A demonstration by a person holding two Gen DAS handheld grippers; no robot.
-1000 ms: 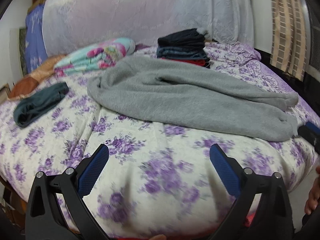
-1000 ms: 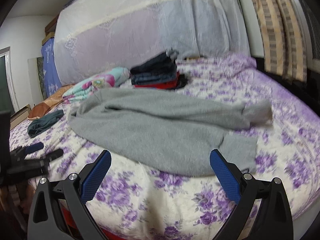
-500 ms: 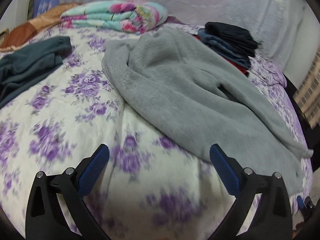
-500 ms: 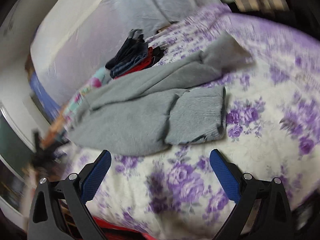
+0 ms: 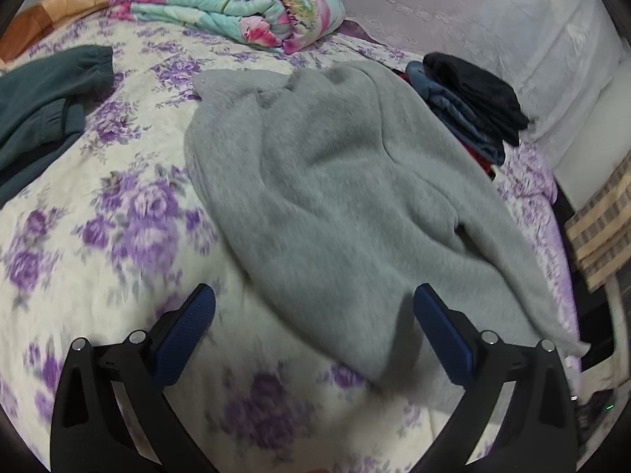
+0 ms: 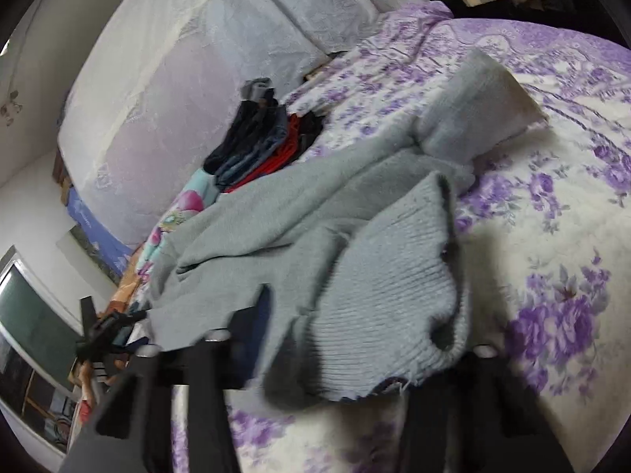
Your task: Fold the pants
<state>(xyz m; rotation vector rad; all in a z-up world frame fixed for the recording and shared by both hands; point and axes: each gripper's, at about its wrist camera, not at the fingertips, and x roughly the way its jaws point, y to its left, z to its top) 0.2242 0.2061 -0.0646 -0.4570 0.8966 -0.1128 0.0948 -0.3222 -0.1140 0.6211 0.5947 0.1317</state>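
Grey fleece pants (image 5: 335,197) lie spread on the purple-flowered bedspread (image 5: 118,228). My left gripper (image 5: 313,315) is open, its blue pads just at the pants' near waist edge, not touching cloth. In the right wrist view the pants (image 6: 315,228) run away to the left, and a ribbed leg cuff (image 6: 394,295) lies over my right gripper (image 6: 355,339). The cuff hides the fingertips. The right jaws still stand wide apart, with the cuff between them.
A stack of folded dark, blue and red clothes (image 5: 469,106) sits behind the pants. A rolled floral quilt (image 5: 236,12) lies at the back. Dark green pants (image 5: 43,106) lie at left. The bed edge drops off at right, by a striped curtain (image 5: 603,236).
My left gripper moved in closer over the waist end of the pants. My right gripper moved forward to the leg cuff, which now lies over its fingers.
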